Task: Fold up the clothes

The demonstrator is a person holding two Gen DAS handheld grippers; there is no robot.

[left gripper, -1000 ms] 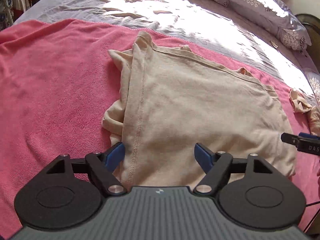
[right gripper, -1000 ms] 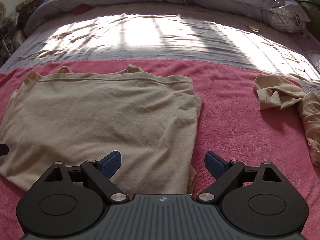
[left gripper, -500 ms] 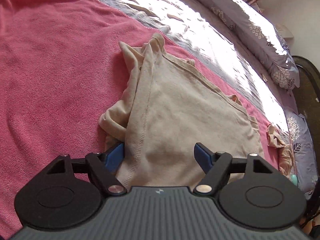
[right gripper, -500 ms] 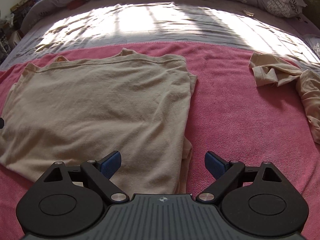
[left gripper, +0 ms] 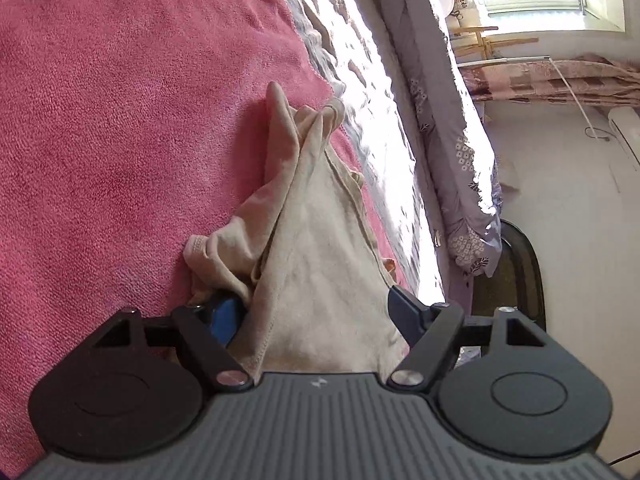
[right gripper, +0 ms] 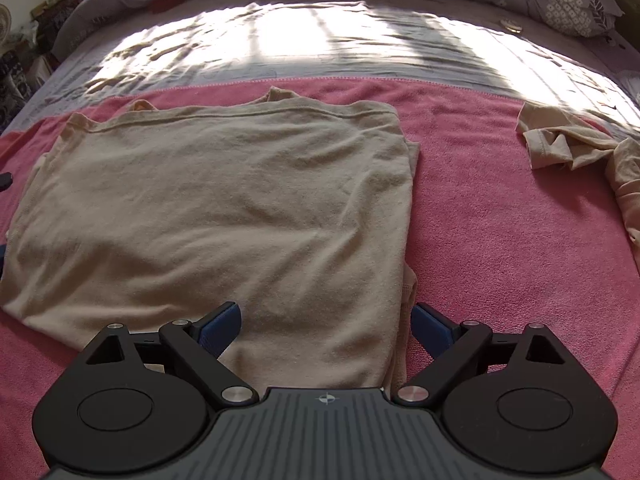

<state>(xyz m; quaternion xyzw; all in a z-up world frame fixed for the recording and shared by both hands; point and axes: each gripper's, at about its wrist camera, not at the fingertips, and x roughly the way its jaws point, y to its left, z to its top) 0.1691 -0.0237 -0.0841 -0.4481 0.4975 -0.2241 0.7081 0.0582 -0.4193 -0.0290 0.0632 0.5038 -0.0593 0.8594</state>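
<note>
Lying half folded on the pink terry towel [right gripper: 500, 216], the beige cotton shirt [right gripper: 224, 208] spreads between both grippers. The left gripper [left gripper: 316, 316] is released around its edge. The right gripper [right gripper: 326, 322] is released too, over the near corner

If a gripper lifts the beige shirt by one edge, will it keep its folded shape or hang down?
The beige shirt probably droops: its thin knit already wrinkles and bunches at the side edge. It looks light. The fold would likely slip open, as loose layers peek out along the right edge.
</note>
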